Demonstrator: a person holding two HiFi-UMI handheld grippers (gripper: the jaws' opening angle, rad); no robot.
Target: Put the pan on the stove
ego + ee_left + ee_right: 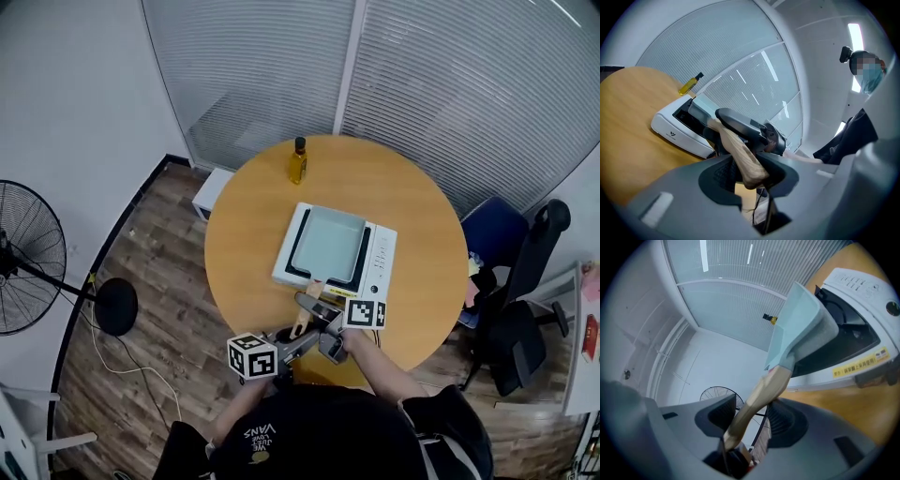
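Observation:
A pale green square pan lies over the black top of a white stove on the round wooden table. Its wooden handle points toward me. My left gripper is shut on the handle's end, which sits between the pads. My right gripper straddles the handle closer to the pan; its jaws stand open with gaps beside the wood. In the left gripper view, the right gripper reaches across the handle in front of the stove.
An oil bottle stands at the table's far edge, beyond the stove. A floor fan is at the left, a white box on the floor behind the table, and an office chair at the right.

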